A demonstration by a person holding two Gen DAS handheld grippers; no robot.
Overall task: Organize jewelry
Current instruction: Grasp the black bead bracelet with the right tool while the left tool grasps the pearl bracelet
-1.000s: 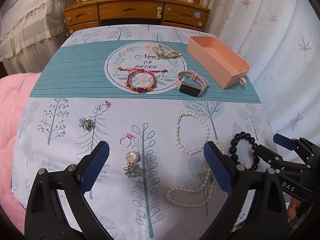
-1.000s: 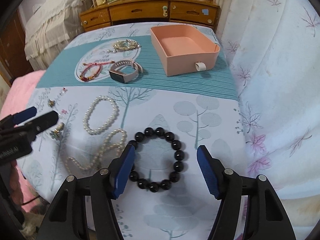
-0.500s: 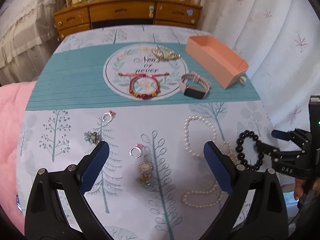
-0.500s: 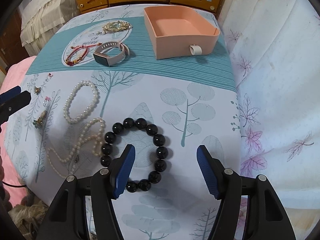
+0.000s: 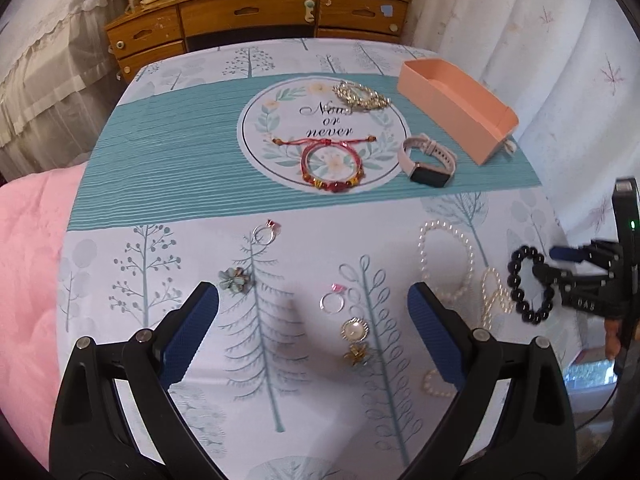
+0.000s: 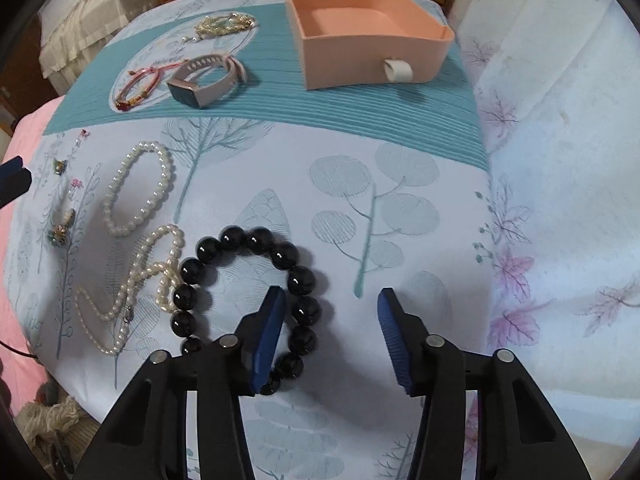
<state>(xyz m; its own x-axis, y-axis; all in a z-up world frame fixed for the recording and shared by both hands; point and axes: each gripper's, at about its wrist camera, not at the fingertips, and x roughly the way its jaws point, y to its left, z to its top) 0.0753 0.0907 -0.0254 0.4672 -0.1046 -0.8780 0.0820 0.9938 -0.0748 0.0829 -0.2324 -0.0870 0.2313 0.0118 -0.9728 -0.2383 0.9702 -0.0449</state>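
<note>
Right tongs (image 6: 330, 336) pointing steeply down, closing but not yet pinching: left pad sits inside the black bead bracelet (image 6: 248, 304) loop, right pad outside on bare cloth, so the 3 o'clock arc of beads lies between them, probably to nip one side of the loop. Left tongs (image 5: 312, 334) spread wide, holding nothing, hovering over the ring (image 5: 332, 302) and pearl brooch (image 5: 354, 330), likely lined up for a small piece. Pearl necklace (image 6: 132, 292) touches the bracelet at 9 o'clock, snag risk. Pearl bracelet (image 6: 138, 188) farther, 10 o'clock. Beyond: watch (image 6: 206, 80), red cord bracelet (image 6: 138, 84), gold piece (image 6: 224, 24). Pink box (image 6: 360, 56) at 12 o'clock, empty, open side up, the likely drop spot. All on the bed (image 6: 420, 128).
</note>
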